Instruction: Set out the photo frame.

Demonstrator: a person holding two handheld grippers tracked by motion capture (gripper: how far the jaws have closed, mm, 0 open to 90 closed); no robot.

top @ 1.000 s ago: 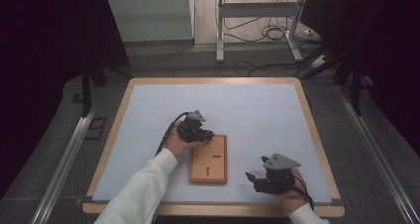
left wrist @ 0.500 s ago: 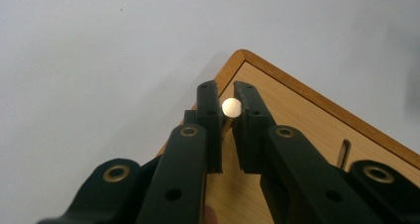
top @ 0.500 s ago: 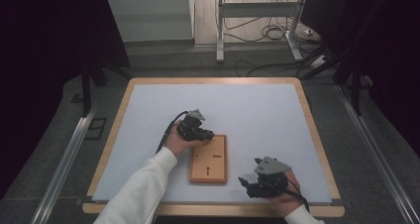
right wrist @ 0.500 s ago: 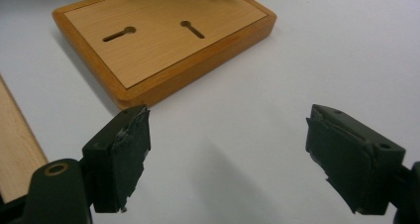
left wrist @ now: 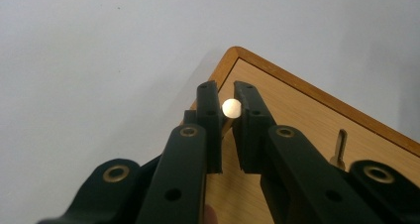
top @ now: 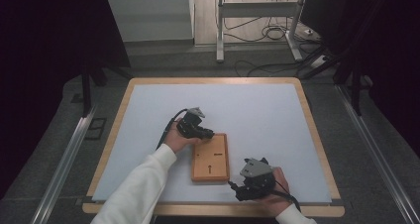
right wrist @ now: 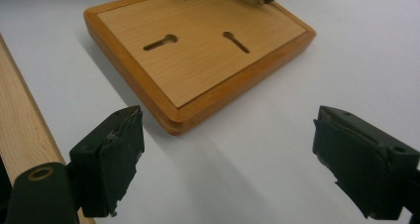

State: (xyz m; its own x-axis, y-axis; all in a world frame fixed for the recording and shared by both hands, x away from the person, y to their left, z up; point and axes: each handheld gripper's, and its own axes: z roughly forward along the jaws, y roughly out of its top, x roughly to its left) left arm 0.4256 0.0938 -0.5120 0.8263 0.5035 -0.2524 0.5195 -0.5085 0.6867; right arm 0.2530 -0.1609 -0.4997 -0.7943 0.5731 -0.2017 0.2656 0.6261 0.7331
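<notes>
A wooden board [top: 210,157] lies flat on the white mat, with two keyhole slots [right wrist: 161,42] in its upper face. My left gripper [top: 208,134] is over the board's far left corner. Its jaws are shut on a small pale peg [left wrist: 231,108], whose round end shows between the tips of the left gripper [left wrist: 225,87] above the board [left wrist: 297,115]. My right gripper [top: 237,188] is low at the board's near right corner. The right gripper [right wrist: 229,120] has just been opening; its jaws stand wide apart with nothing between them, and the board [right wrist: 198,50] lies just ahead.
The white mat [top: 257,110] covers a table with a wooden rim [top: 317,130], and the near rim [right wrist: 20,125] runs close beside the right gripper. A metal stand and loose cables [top: 257,30] are on the floor beyond the far edge.
The right gripper has moved left along the table's near edge towards the board, and its jaws have spread wider. The left gripper has stayed at the board's far corner.
</notes>
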